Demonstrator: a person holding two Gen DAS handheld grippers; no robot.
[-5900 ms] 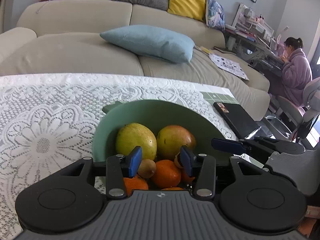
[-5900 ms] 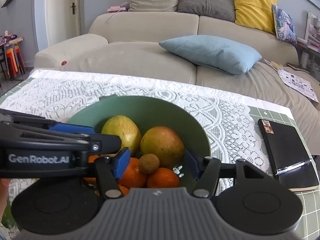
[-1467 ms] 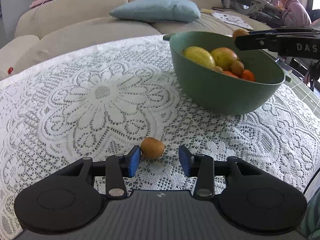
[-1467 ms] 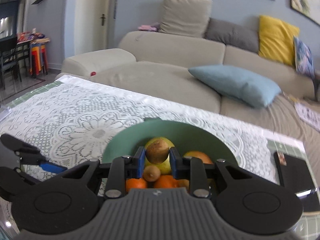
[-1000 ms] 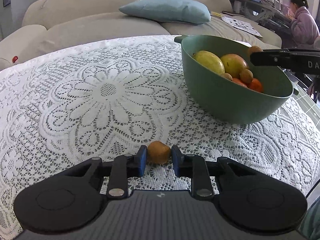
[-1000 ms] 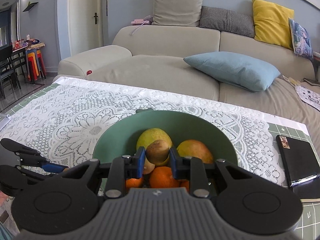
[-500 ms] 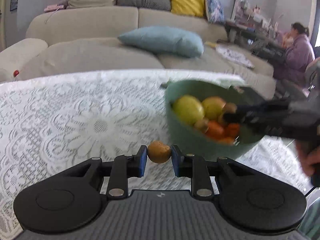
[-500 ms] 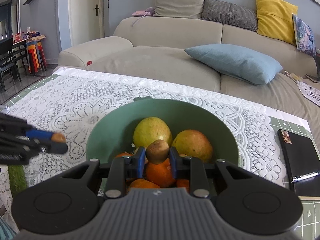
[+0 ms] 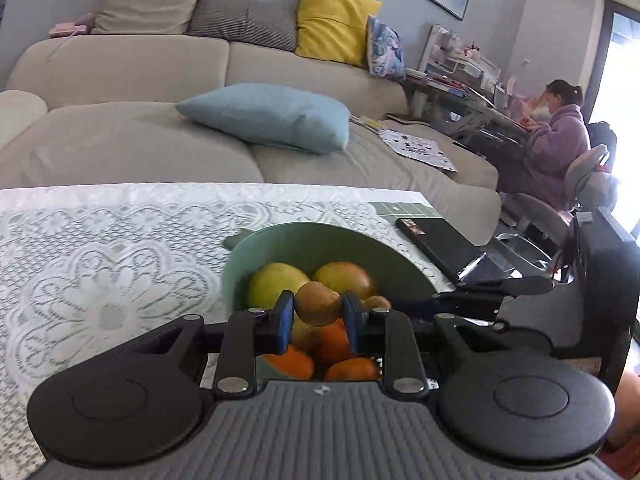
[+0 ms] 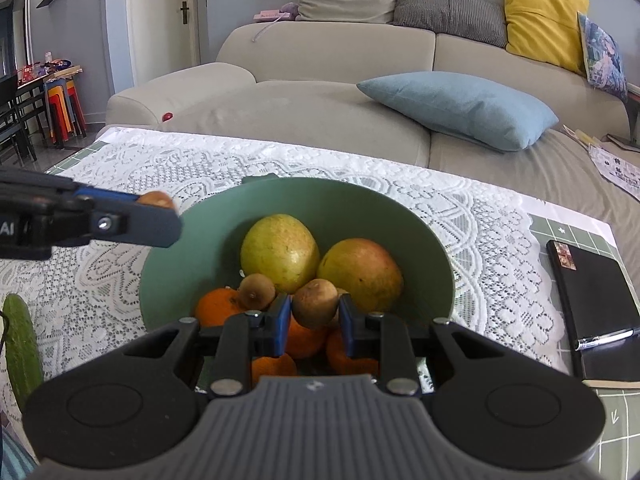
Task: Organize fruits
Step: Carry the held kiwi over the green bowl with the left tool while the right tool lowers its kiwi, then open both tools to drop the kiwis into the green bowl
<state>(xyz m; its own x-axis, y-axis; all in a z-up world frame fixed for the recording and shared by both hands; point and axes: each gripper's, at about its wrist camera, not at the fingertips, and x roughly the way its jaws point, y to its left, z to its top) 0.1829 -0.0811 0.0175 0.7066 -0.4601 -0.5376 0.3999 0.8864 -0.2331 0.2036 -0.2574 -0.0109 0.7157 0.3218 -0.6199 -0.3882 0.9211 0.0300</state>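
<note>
A green bowl [image 9: 340, 236] [image 10: 400, 216] on the lace tablecloth holds two mangoes [image 10: 280, 254] [image 10: 362, 272], several oranges [image 10: 216, 310] and a loose kiwi [image 10: 256, 290]. My left gripper [image 9: 317, 312] is shut on a brown kiwi [image 9: 318, 304], held in the air over the bowl's near left side. Seen from the right wrist view, that left gripper [image 10: 160, 216] comes in from the left at rim height. My right gripper [image 10: 314, 314] is shut on another kiwi [image 10: 314, 308], low over the fruit in the bowl.
A black notebook [image 10: 592, 296] with a pen lies to the right of the bowl. A cucumber [image 10: 22, 348] lies at the table's near left. A sofa with a blue cushion [image 9: 268, 116] stands behind the table. A person [image 9: 556, 136] sits at a desk far right.
My left gripper shut on the kiwi on the cloth, lifted it and carried it right to the bowl. My right gripper, still gripping its kiwi, sank slightly toward the fruit.
</note>
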